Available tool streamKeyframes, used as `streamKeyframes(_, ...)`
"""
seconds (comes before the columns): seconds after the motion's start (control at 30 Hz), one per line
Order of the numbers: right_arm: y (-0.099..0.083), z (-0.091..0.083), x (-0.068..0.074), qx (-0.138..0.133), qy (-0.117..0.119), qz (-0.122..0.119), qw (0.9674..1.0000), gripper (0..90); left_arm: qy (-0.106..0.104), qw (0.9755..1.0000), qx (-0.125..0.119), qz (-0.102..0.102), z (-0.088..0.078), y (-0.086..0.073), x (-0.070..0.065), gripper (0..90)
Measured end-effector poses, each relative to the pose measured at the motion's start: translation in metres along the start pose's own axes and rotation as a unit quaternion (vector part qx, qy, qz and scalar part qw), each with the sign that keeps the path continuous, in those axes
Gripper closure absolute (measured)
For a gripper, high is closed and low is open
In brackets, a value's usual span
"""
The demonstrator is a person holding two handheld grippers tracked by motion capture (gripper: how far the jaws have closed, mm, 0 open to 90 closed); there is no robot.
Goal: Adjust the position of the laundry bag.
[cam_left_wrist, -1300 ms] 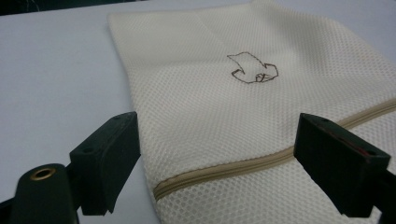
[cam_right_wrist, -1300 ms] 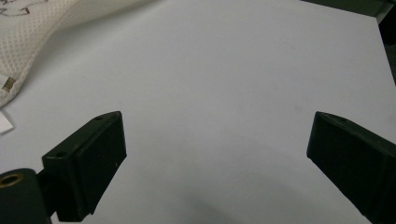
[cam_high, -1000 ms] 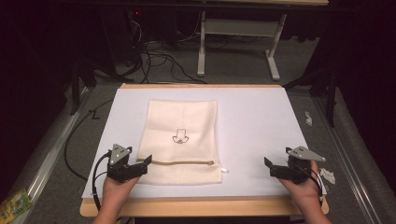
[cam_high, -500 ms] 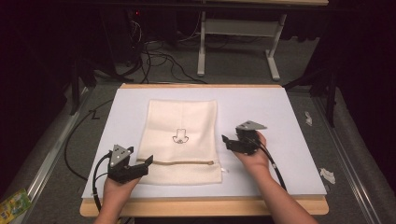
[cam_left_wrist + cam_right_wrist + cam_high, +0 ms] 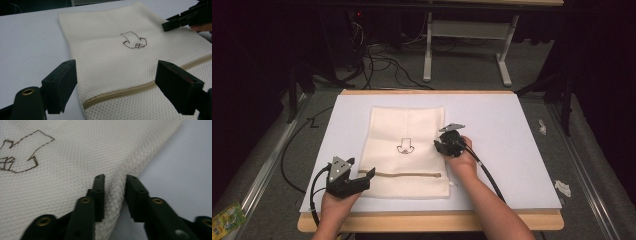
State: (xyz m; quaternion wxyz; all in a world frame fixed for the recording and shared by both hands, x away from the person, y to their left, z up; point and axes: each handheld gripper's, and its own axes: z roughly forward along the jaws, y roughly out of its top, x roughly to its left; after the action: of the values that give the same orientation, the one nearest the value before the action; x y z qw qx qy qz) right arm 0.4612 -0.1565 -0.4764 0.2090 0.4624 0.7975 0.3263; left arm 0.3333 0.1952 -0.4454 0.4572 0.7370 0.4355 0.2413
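**Obs. 1:** Cream mesh is noted: a mesh bag (image 5: 407, 150) is laid flat on the white sheet (image 5: 512, 130), which covers a wooden table (image 5: 427, 221). A brown outline drawing (image 5: 405, 146) is seen at the bag's middle, and a tan zipper (image 5: 402, 175) is run across it near the person's edge.

**Obs. 2:** How are the grippers placed?

**Obs. 1:** The right gripper (image 5: 441, 145) is set at the bag's right edge, just beside the drawing. In the right gripper view a raised fold of mesh is pinched between its jaws; these have just been closing, and the fabric is bunched up between the pads. The left gripper (image 5: 363, 177) is held at the bag's near left corner, by the zipper's end. Its jaws are spread wide apart, with nothing gripped; the zipper and bag edge are seen between them in the left gripper view.

**Obs. 2:** Surroundings, obstructions?

**Obs. 1:** Black cables (image 5: 377, 62) and a grey desk frame (image 5: 467, 45) are recorded on the floor beyond the table. Scraps of white paper (image 5: 563, 187) are noted on the floor at right, and a green packet (image 5: 226, 219) at lower left. Nothing is laid over the bag apart from the right gripper.
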Motion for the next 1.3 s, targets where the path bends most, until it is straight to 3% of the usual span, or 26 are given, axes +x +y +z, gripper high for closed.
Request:
streamKeyframes(0.03, -0.002, 0.000, 0.000, -0.002, 0.004, -0.009, 1.0000, 79.3, 0.000, 1.0000, 0.001, 0.000, 0.000, 0.000, 0.000, 18.5)
streamKeyframes(0.13, -0.004, -0.006, 0.001, -0.003, -0.017, -0.036, 0.9992, 82.6, -0.003, 1.0000, 0.002, -0.002, 0.000, -0.001, 0.001, 18.5)
streamKeyframes(0.27, -0.011, -0.015, -0.013, -0.001, -0.016, -0.026, 0.9995, 83.0, -0.003, 1.0000, 0.002, -0.001, -0.001, -0.001, 0.001, 18.6)
streamKeyframes(0.43, -0.026, -0.034, -0.049, -0.001, -0.029, -0.012, 0.9995, 82.8, -0.024, 0.9995, 0.006, -0.018, 0.000, -0.002, 0.000, 22.3)
streamKeyframes(0.57, -0.044, -0.053, -0.090, 0.005, -0.056, 0.018, 0.9982, 82.2, -0.031, 0.9994, 0.012, -0.011, 0.003, -0.002, -0.004, 24.3)
streamKeyframes(0.63, -0.050, -0.058, -0.105, 0.008, -0.062, 0.031, 0.9976, 79.6, -0.048, 0.9987, 0.016, -0.001, 0.007, -0.003, -0.010, 27.3)
streamKeyframes(0.67, -0.050, -0.058, -0.105, 0.008, -0.062, 0.031, 0.9976, 79.6, -0.048, 0.9987, 0.016, -0.001, 0.007, -0.003, -0.010, 27.2)
streamKeyframes(0.7, -0.056, -0.065, -0.116, 0.002, -0.056, 0.057, 0.9968, 66.9, -0.057, 0.9981, 0.022, 0.005, 0.010, -0.004, -0.013, 26.9)
streamKeyframes(0.77, -0.057, -0.073, -0.118, -0.010, -0.061, 0.071, 0.9956, 55.7, -0.069, 0.9969, 0.033, 0.018, 0.017, -0.007, -0.021, 27.2)
streamKeyframes(0.83, -0.059, -0.089, -0.114, -0.034, -0.080, 0.065, 0.9941, 47.6, -0.078, 0.9961, 0.036, 0.021, 0.020, -0.008, -0.027, 27.5)
streamKeyframes(0.87, -0.059, -0.089, -0.114, -0.034, -0.080, 0.065, 0.9941, 47.6, -0.078, 0.9961, 0.036, 0.021, 0.020, -0.008, -0.027, 28.7)
streamKeyframes(0.9, -0.061, -0.098, -0.111, -0.042, -0.088, 0.061, 0.9934, 46.0, -0.082, 0.9957, 0.035, 0.024, 0.022, -0.008, -0.031, 28.7)
streamKeyframes(1.0, -0.073, -0.133, -0.103, -0.063, -0.082, 0.057, 0.9929, 44.0, -0.090, 0.9938, 0.057, 0.031, 0.028, -0.006, -0.041, 35.3)
streamKeyframes(1.03, -0.086, -0.155, -0.097, -0.073, -0.071, 0.056, 0.9932, 43.8, -0.100, 0.9925, 0.066, 0.026, 0.030, -0.005, -0.045, 38.0)
streamKeyframes(1.1, -0.100, -0.171, -0.090, -0.080, -0.065, 0.049, 0.9934, 44.2, -0.106, 0.9914, 0.074, 0.018, 0.035, -0.006, -0.051, 39.8)
streamKeyframes(1.2, -0.125, -0.186, -0.083, -0.087, -0.061, 0.047, 0.9932, 44.5, -0.112, 0.9883, 0.096, 0.038, 0.045, -0.007, -0.064, 45.0)
streamKeyframes(1.3, -0.141, -0.190, -0.083, -0.090, -0.043, 0.054, 0.9936, 45.1, -0.107, 0.9854, 0.126, 0.040, 0.058, -0.008, -0.075, 49.3)
